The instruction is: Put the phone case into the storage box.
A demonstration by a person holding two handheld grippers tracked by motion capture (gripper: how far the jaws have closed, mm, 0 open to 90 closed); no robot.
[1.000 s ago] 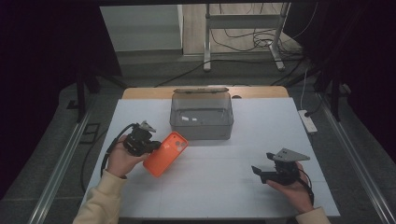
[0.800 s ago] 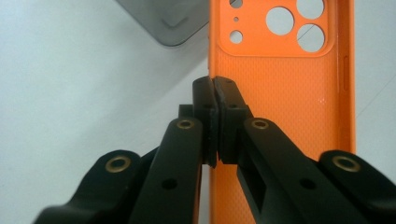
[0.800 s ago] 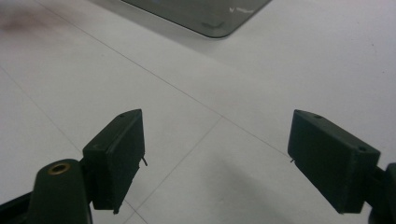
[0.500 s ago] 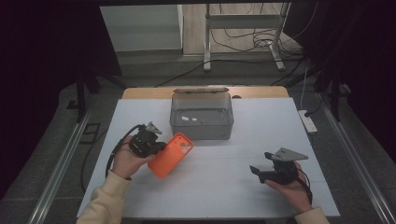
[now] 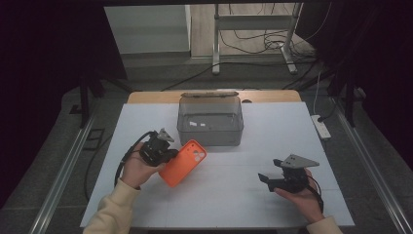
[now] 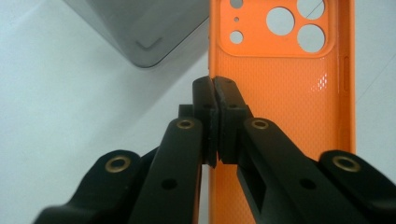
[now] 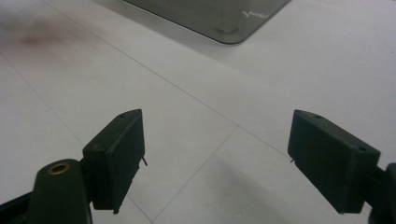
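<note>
The orange plastic phone case [image 5: 184,163] is picked up but is not in the grey see-through plastic box [image 5: 210,120] yet.

The left tool [image 5: 168,155] is shut tight on one long edge of the phone case and holds it tilted just above the white surface [image 5: 234,195], near the front left corner of the box. The case reaches out past the tool tips, camera holes at the far end. I think it must next go to the box. The right tool [image 5: 263,178] is wide open, holds nothing, and is well apart from the case.
</note>
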